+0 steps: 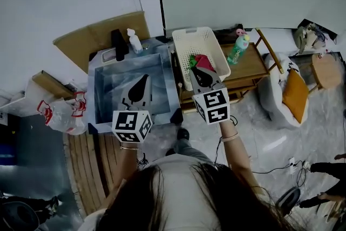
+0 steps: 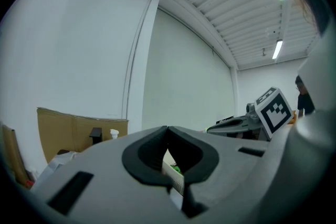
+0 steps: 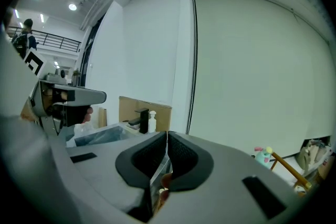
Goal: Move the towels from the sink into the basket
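**Two grippers shut, towels in the basket**

Surroundings: The grey-blue sink [image 1: 102, 89] stands left of a low wooden table [image 1: 254, 65]. A black faucet [image 1: 118, 44] and a white pump bottle [image 1: 134, 40] stand at the sink's far rim, with a cardboard sheet [image 1: 97, 34] leaning on the wall behind them. The white perforated basket [image 1: 186, 40] stands on the table's left end, just beside the sink. A green bottle with a pink cap [image 1: 238, 49] stands to the right of the basket. A red-and-white plastic bag [image 1: 64, 114] lies on the floor left of the sink. An orange cushion [image 1: 296, 96] sits well to the right.

Task items: The towels [image 1: 201, 62], a red and green bundle, lie inside the basket at its near end.

Grippers: The left gripper [image 1: 145, 79] hangs over the sink basin. Its own view shows the jaw tips meeting with nothing clamped. The right gripper [image 1: 199, 74] hangs over the near end of the basket, its tip above the towels. Its jaws are pressed together and empty. Reddish cloth shows below through the gap behind the tips. I cannot tell whether it touches the towels.

Writing: Each marker cube [image 1: 132, 126] carries black-and-white square patterns only. The green bottle's label is too small to read.
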Available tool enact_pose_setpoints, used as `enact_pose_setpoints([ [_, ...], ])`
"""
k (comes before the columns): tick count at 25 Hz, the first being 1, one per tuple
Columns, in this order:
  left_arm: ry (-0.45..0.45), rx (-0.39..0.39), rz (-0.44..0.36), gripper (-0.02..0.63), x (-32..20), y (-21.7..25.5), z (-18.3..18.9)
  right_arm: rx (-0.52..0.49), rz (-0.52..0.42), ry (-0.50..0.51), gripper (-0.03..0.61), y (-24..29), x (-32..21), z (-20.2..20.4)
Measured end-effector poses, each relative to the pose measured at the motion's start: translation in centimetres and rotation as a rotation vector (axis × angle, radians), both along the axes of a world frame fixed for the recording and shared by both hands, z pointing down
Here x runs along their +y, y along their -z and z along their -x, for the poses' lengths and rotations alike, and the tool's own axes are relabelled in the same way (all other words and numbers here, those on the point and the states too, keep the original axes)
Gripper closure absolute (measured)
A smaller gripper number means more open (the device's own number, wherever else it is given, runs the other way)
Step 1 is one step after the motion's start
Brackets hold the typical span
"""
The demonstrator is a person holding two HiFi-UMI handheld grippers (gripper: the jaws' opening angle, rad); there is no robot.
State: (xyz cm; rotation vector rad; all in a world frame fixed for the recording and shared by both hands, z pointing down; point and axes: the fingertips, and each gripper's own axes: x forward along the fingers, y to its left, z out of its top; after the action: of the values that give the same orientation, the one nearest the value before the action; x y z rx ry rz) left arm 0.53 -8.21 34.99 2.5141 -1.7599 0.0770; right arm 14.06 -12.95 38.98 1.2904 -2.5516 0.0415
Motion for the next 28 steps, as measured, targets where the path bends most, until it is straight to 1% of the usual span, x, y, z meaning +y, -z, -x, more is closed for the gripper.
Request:
enact_pose_setpoints([
  [10,-0.014,-0.012,-0.016,0.604,3.0,0.3,0.0,-0.04,-0.031,-0.016,0.552,1.5,3.5,-0.1],
  [16,-0.011,-0.008,-0.027,0.604,4.7,0.8,0.7,-0.064,-0.048,-0.009,0.552,2.7,5.7,0.4],
  [28,-0.027,-0.005,-0.051,0.604,8.1,1.7,0.4,-0.079,-0.088,-0.015,0.552,4.2,9.7,0.6],
])
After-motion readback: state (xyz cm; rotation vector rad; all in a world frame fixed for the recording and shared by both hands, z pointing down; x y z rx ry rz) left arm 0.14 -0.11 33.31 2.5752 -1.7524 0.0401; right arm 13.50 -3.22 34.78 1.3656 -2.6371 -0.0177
